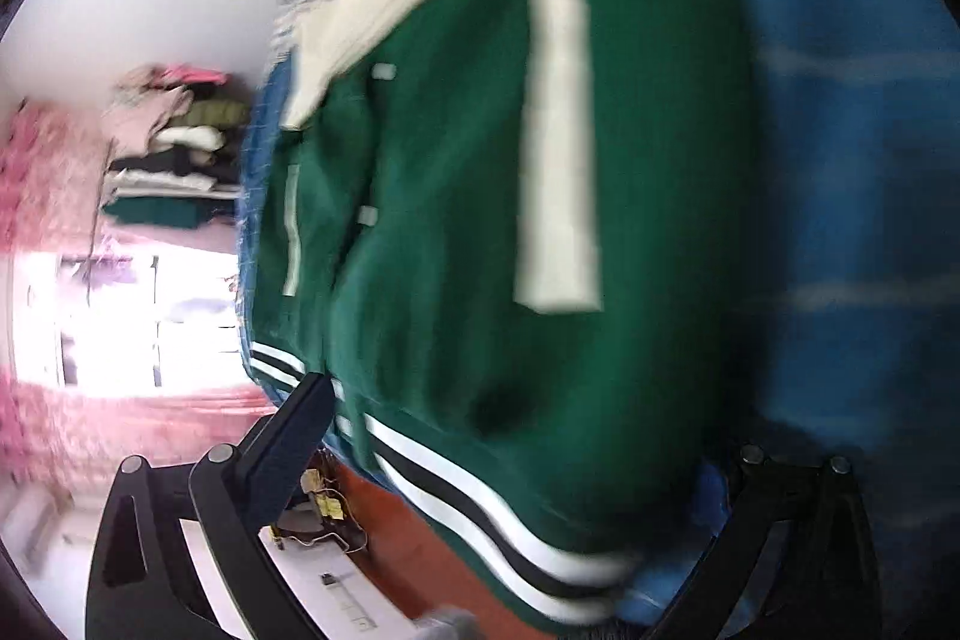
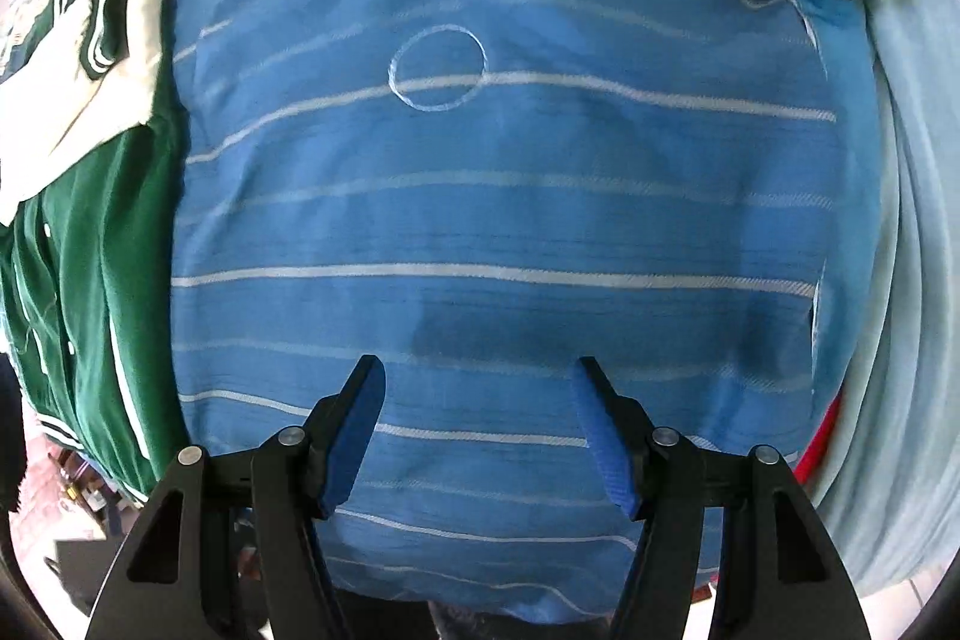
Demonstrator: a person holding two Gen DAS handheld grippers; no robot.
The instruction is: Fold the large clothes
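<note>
Blue striped bedspread (image 2: 480,232), green jacket (image 1: 480,220) blurred, clothes shelf (image 1: 174,154) leftward only

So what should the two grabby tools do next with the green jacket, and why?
Probably bring the right tool over to the green jacket and pinch its near edge. That tool is open and empty above the blue striped cover, while the jacket lies spread out off to the side with its cream sleeve loose. The left tool already reaches around the striped hem.
</note>
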